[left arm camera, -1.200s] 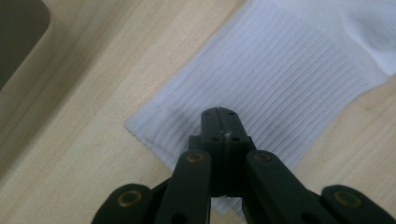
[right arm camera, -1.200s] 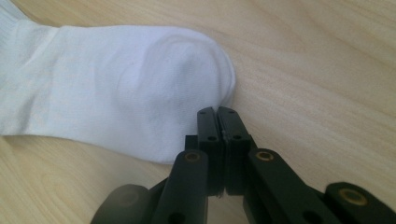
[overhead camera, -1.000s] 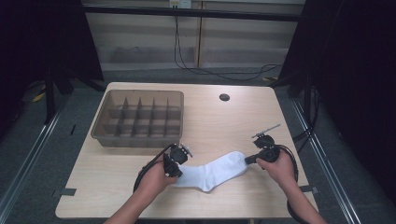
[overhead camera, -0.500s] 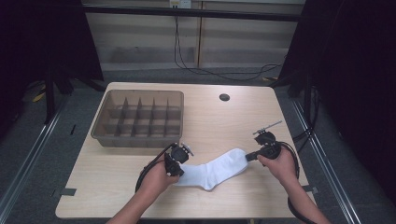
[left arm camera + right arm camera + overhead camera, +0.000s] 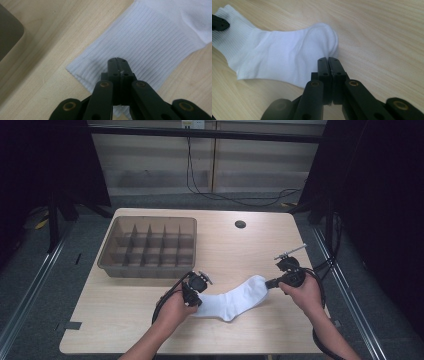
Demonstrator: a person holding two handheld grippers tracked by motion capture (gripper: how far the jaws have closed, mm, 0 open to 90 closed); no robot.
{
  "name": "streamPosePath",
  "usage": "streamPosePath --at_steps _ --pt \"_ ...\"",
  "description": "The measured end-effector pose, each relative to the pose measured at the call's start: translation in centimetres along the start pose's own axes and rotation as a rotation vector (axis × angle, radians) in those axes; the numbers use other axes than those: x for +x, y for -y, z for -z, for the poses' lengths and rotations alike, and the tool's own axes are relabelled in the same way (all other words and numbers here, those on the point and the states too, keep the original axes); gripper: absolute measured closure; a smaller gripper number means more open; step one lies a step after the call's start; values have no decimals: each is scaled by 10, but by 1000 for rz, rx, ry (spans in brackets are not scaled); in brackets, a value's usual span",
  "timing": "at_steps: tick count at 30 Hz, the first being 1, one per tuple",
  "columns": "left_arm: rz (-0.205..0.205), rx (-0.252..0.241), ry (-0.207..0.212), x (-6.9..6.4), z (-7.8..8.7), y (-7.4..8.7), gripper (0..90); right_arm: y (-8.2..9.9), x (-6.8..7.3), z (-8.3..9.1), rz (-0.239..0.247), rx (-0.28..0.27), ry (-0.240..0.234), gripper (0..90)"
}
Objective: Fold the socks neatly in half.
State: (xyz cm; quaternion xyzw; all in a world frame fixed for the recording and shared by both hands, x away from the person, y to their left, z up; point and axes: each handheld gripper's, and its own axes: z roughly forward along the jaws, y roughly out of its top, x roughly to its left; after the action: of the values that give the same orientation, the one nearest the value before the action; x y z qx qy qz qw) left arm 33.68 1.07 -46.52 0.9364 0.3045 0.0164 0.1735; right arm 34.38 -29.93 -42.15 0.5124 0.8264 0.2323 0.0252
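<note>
A white sock point(image 5: 230, 300) lies flat on the wooden table, bent at the heel. My left gripper point(image 5: 197, 298) is at its ribbed cuff end. In the left gripper view the jaws of the left gripper point(image 5: 117, 60) are pressed together, their tips over the ribbed cuff point(image 5: 155, 42); no fabric bunches between them. My right gripper point(image 5: 268, 284) is at the toe end. In the right gripper view the right gripper point(image 5: 328, 59) is shut with its tips at the edge of the sock's toe point(image 5: 282, 57). The left gripper's tip point(image 5: 219, 25) lies on the cuff at far left.
A brown divided tray point(image 5: 150, 270) with several empty compartments stands at the table's back left, just beyond my left hand. A dark round hole point(image 5: 240, 224) sits near the far edge. Bare wood point(image 5: 250, 255) lies behind the sock. Cables trail from both grippers.
</note>
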Motion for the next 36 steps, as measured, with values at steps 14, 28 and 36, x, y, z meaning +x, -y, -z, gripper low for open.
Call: streamPosePath --at_steps 14,28,36 --pt "2 2 0 -6 -2 -7 900 -11 14 10 38 -1 -11 895" --pt "-2 5 7 -7 -3 -9 900 -2 -6 2 -15 32 34 899" --pt "-13 17 1 -8 -3 -11 900 12 -22 -11 -60 45 70 786"
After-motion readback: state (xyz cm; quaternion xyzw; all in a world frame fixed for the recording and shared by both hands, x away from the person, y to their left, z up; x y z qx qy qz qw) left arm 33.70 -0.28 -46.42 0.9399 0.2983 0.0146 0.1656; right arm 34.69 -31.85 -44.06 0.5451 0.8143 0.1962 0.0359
